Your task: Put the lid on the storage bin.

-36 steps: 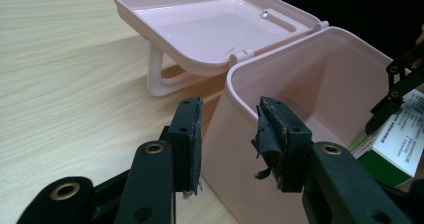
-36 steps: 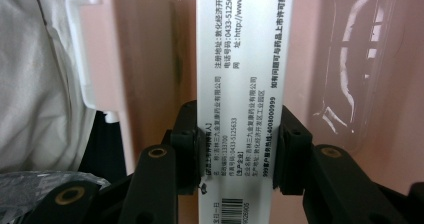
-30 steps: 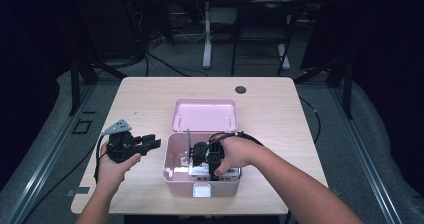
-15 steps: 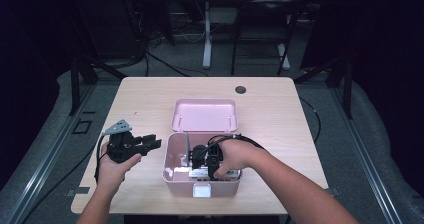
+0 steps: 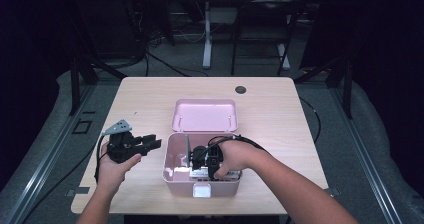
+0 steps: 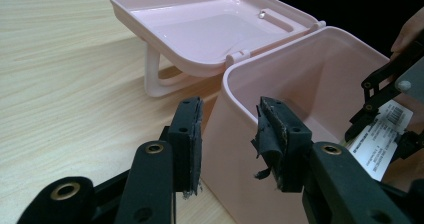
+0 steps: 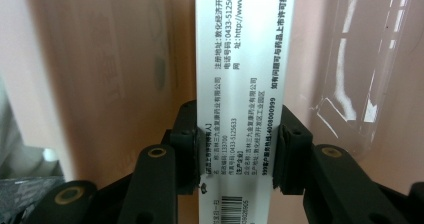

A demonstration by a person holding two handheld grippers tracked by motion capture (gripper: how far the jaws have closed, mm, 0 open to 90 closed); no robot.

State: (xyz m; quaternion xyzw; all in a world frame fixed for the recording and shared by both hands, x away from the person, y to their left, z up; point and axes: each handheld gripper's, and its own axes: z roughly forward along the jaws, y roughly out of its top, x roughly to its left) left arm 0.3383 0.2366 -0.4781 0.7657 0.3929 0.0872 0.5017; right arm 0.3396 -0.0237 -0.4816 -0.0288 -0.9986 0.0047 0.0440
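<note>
Right gripper clamps the white printed cardboard box centre frame: light, crushable, best held across its narrow sides.

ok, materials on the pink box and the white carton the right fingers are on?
Pink box: looks like moulded plastic, glossy; highlights on the open lid, rounded rims. White carton: likely printed cardboard, smooth slight sheen, with black text and a barcode. Table: pale wood-grain, probably laminate.

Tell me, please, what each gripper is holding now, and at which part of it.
The right gripper holds a white printed box by its two long sides, near the barcode end, inside the pink case. The left gripper is open and holds nothing.
</note>
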